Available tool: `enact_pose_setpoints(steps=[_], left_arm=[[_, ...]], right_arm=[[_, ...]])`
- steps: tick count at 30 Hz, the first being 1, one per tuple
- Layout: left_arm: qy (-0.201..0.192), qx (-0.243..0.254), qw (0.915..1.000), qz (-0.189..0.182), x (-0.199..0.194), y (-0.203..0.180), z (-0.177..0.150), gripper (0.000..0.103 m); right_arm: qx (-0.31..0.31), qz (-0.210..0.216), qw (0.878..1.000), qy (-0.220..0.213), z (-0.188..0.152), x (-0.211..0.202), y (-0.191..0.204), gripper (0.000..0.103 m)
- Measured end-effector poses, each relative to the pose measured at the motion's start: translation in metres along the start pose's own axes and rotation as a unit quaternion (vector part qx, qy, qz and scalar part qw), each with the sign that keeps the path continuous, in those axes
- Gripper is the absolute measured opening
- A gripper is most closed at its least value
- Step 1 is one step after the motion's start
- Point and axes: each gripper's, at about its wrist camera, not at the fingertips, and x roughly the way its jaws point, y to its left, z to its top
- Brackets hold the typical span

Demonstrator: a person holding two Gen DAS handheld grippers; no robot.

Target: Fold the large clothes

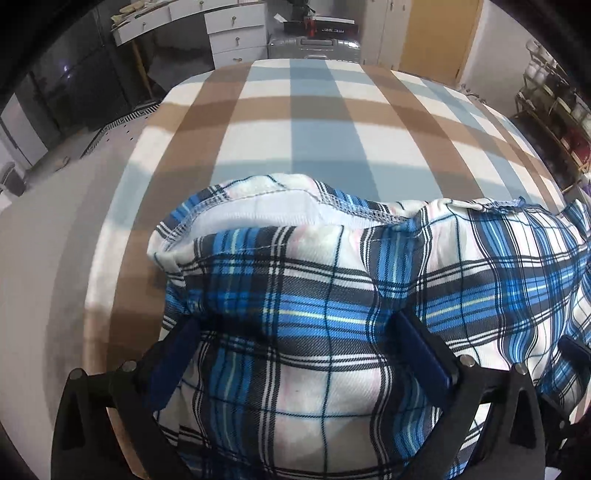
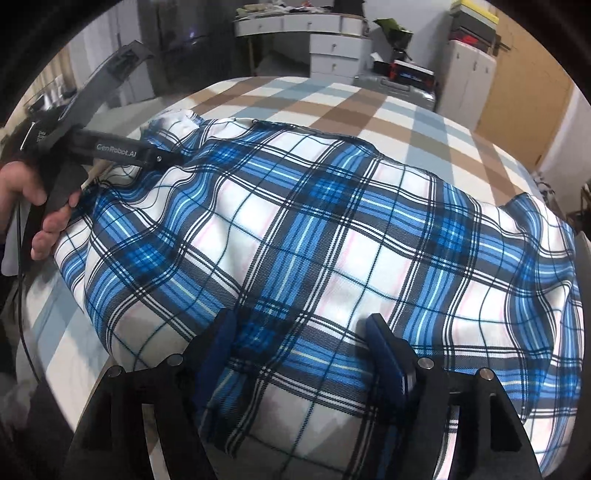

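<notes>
A blue, white and black plaid garment [image 1: 332,288] lies in a puffy folded heap on a bed with a brown, blue and white checked blanket [image 1: 295,110]. My left gripper [image 1: 299,325] stands with jaws wide apart, cloth bulging between and over its fingertips. In the right wrist view the garment [image 2: 332,229] spreads across the blanket [image 2: 332,99]. The right gripper [image 2: 301,328] is wide open at the near hem, fabric lying loose between its blue pads [image 2: 388,350]. A hand [image 2: 22,184] holds the left gripper [image 2: 162,158] at the garment's far left corner.
Beyond the bed stand a white desk with drawers [image 1: 236,33], a silver suitcase [image 1: 314,46] and a wooden door [image 1: 439,37]. A cluttered shelf [image 1: 554,110] is at the right. Grey floor [image 1: 44,258] runs along the bed's left side.
</notes>
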Motion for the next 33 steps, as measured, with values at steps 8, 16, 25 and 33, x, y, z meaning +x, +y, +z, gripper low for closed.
enact_pose_setpoints(steps=[8,16,25,33], left_arm=[[-0.018,-0.010,0.9998,0.002,-0.041,0.027,-0.023,0.100],[-0.099,-0.054,0.9915,-0.064,-0.114,0.039,-0.091,0.100],[-0.034,-0.012,0.9989,-0.029,-0.046,0.007,-0.105,0.100],[-0.058,0.012,0.9982,-0.005,-0.039,0.002,-0.111,0.101]], right_arm=[[-0.001,0.021,1.000,-0.002,-0.023,-0.029,0.031,0.067],[0.038,0.011,0.994,-0.101,-0.030,-0.067,0.053,0.076],[0.089,-0.039,0.991,-0.087,-0.017,-0.051,0.053,0.077],[0.059,-0.064,0.996,-0.015,0.075,0.025,0.061,0.077]])
